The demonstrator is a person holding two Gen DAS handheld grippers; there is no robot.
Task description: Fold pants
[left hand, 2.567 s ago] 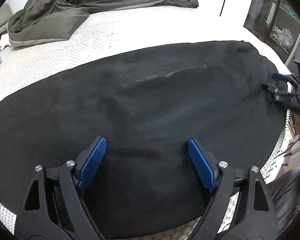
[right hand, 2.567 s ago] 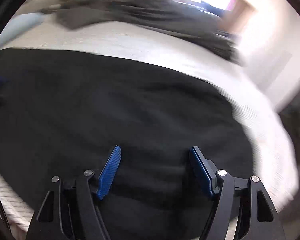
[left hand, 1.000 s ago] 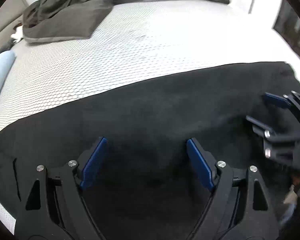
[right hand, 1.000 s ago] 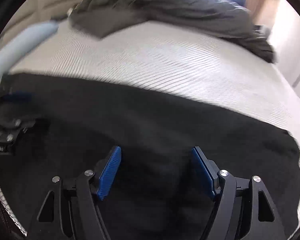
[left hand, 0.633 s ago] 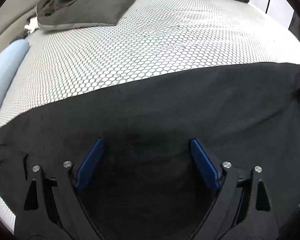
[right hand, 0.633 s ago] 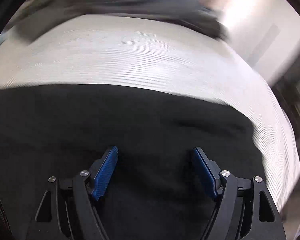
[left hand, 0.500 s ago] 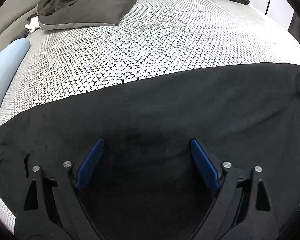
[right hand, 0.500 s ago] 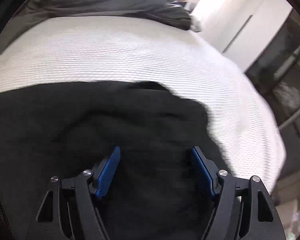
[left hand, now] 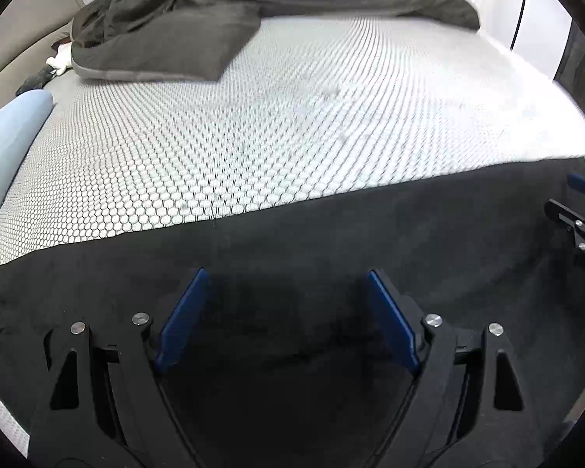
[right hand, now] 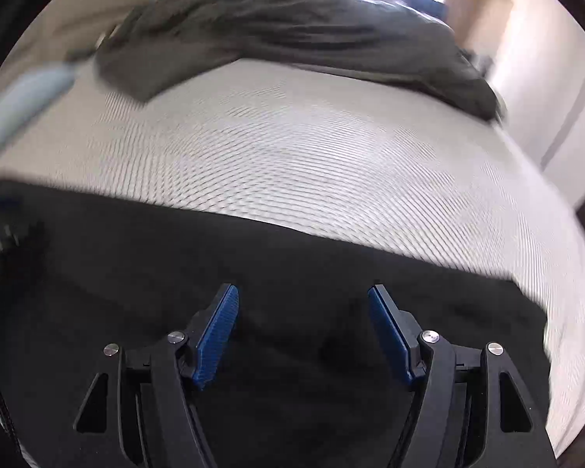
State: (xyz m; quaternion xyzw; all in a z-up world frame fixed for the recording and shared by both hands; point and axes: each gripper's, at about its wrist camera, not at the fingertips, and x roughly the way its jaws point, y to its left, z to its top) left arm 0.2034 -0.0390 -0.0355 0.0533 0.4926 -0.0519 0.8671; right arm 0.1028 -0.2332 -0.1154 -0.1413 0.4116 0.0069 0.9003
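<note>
Left wrist view, both tongs (left hand: 284,312) (right hand: 303,323) apart over black pants (left hand: 292,241), straight far edge, bare mattress (left hand: 292,117) beyond

A bed (left hand: 331,124) with a white honeycomb-patterned cover carries a crumpled dark grey blanket (left hand: 222,19) at its far end, and a pale blue bolster (left hand: 7,144) lies along its left edge.

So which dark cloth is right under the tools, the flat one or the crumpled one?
The flat black pants, spread along the near edge of the bed, under both open tools. The crumpled grey blanket lies bunched at the far end, across bare mattress.
</note>
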